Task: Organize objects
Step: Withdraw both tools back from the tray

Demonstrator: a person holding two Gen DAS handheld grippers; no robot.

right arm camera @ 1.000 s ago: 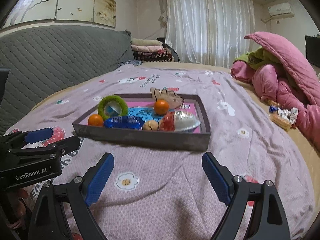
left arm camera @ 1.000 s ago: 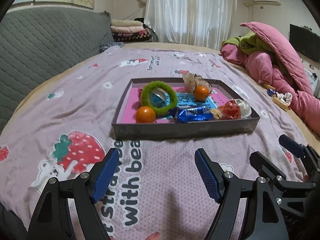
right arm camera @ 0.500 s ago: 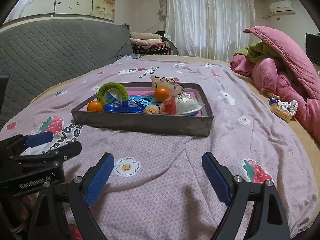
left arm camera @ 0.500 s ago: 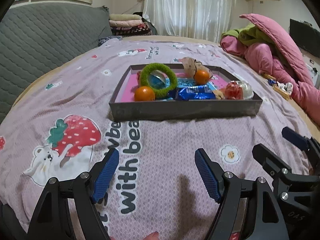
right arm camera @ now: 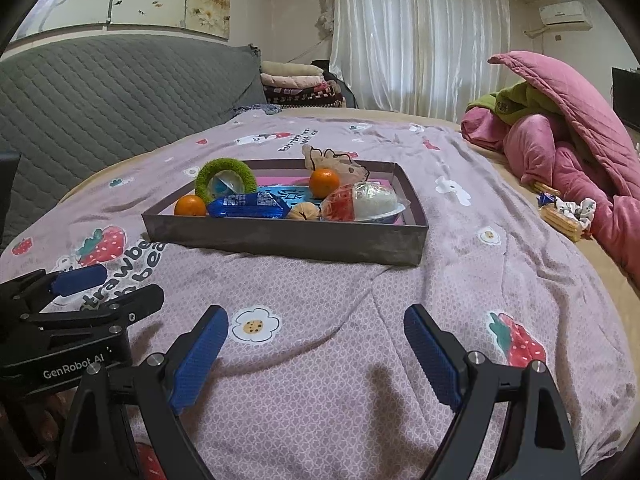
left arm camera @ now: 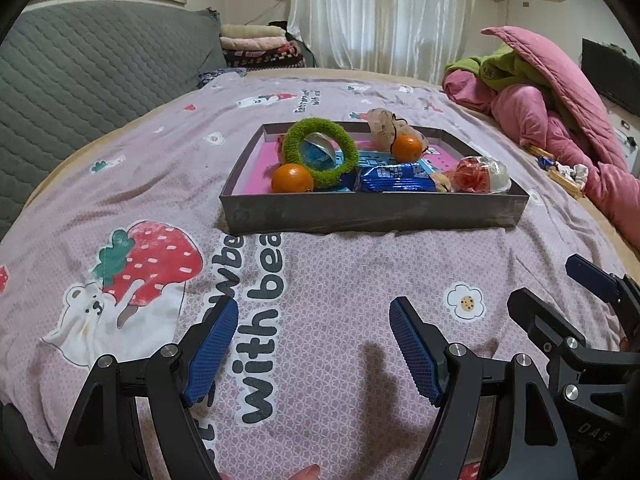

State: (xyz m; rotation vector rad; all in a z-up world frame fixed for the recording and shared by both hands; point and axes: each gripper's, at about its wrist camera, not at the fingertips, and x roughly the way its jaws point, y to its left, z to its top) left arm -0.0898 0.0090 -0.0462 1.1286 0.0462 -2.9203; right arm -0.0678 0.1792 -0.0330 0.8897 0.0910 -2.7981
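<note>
Two grippers were in view, both low over the bed and pointed at the grey tray [left arm camera: 372,212], which lay well ahead of them on the strawberry-print bedspread [left arm camera: 320,280]. The left gripper [left arm camera: 314,346] had its jaws spread wide with nothing between them but printed fabric; the right gripper [right arm camera: 316,354] likewise had its jaws spread and empty. From the right wrist view the left gripper sat just to the left of the right one, apart from it. The tray held a green fuzzy ring [left arm camera: 320,152] propped upright around a clear blue ball [left arm camera: 316,151], a near orange [left arm camera: 292,178] at the front left, a far orange [left arm camera: 407,148] towards the back, a blue foil packet [left arm camera: 396,178] along the front wall, a walnut [right arm camera: 305,213] beside it, and a clear bag of red and white contents [left arm camera: 478,175] at the front right corner. A beige plush piece [right arm camera: 336,162] leaned at the back wall. The tray's near wall faced both grippers squarely. Bare bedspread lay between the jaws and that wall, and on both sides of the tray. A grey quilted headboard [left arm camera: 92,68] bounded the left, a pile of pink bedding [left arm camera: 560,112] the right, with a small basket [right arm camera: 560,216] near it.
</note>
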